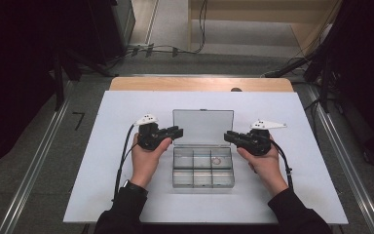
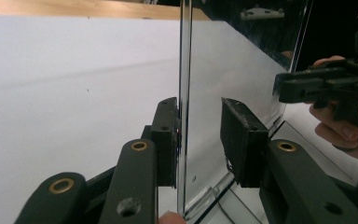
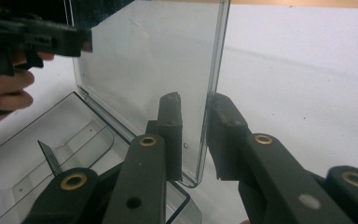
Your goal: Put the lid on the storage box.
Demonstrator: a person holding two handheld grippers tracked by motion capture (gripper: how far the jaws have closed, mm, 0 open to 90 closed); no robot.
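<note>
A clear plastic compartment box sits mid-table with its lid standing upright. A small ring-like thing lies in one back compartment. My left gripper straddles the lid's left edge. In the left gripper view the lid touches one pad, and a clear gap separates it from the other, so the left gripper is open. My right gripper straddles the lid's right edge. There the lid leans on one pad, a small gap shows on the other side, and the right gripper is open.
The box rests on a white mat over a wooden table. Cables and metal floor rails run around the table. The mat has free room to both sides of the box.
</note>
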